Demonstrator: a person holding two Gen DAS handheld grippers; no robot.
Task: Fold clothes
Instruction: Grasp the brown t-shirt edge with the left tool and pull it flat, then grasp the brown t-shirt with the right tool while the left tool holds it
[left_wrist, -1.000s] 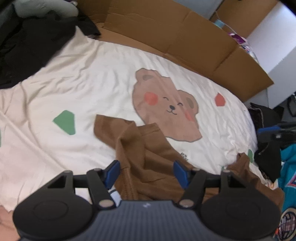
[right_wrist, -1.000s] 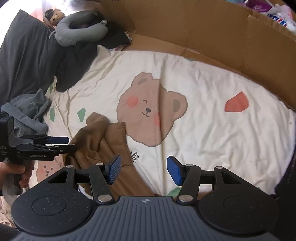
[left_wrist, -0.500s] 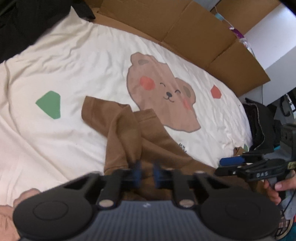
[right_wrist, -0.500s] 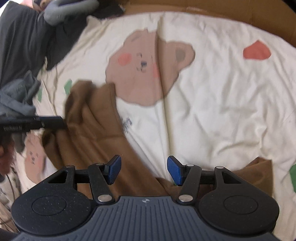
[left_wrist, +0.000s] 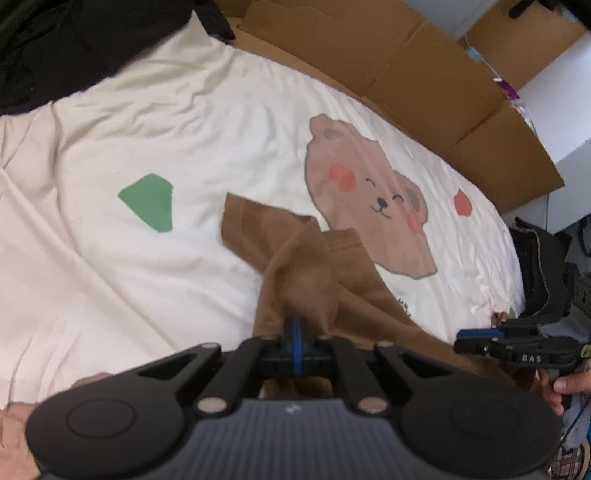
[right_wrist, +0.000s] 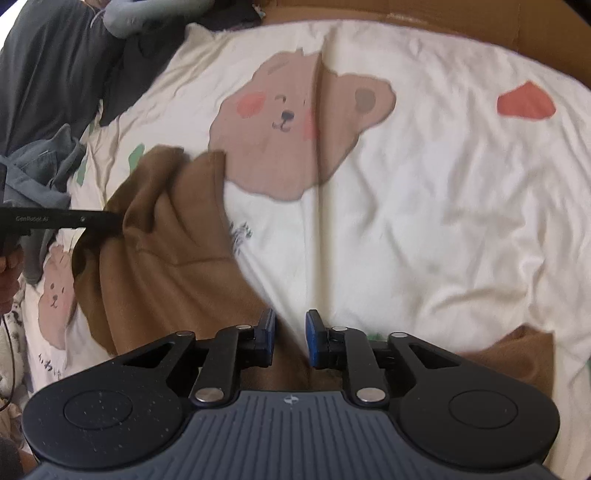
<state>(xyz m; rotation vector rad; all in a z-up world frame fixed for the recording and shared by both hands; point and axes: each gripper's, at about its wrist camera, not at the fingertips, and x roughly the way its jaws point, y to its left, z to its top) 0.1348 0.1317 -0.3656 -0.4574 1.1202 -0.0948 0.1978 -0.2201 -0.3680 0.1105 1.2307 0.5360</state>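
Note:
A crumpled brown garment (left_wrist: 303, 266) lies on a cream bear-print sheet (left_wrist: 155, 118). My left gripper (left_wrist: 295, 334) is shut on a raised fold of it, blue pads pressed together. In the right wrist view the same gripper's fingertips (right_wrist: 110, 219) pinch the brown garment (right_wrist: 166, 251) at the left, in a person's hand. My right gripper (right_wrist: 290, 336) hovers low over the garment's near edge. Its jaws are closing, with a gap still between the blue pads and brown cloth lying in that gap. That gripper (left_wrist: 476, 336) also shows at the right in the left wrist view.
Cardboard walls (left_wrist: 424, 70) border the far side of the sheet. Dark clothes (left_wrist: 74, 44) are piled at the far left, with a grey pillow (right_wrist: 147, 14) and grey garment (right_wrist: 40, 170) nearby. More dark items (left_wrist: 539, 266) lie off the sheet's right edge.
The left gripper's jaws went from wide apart to shut on the brown fold. The right gripper dropped close to the sheet and its jaws narrowed.

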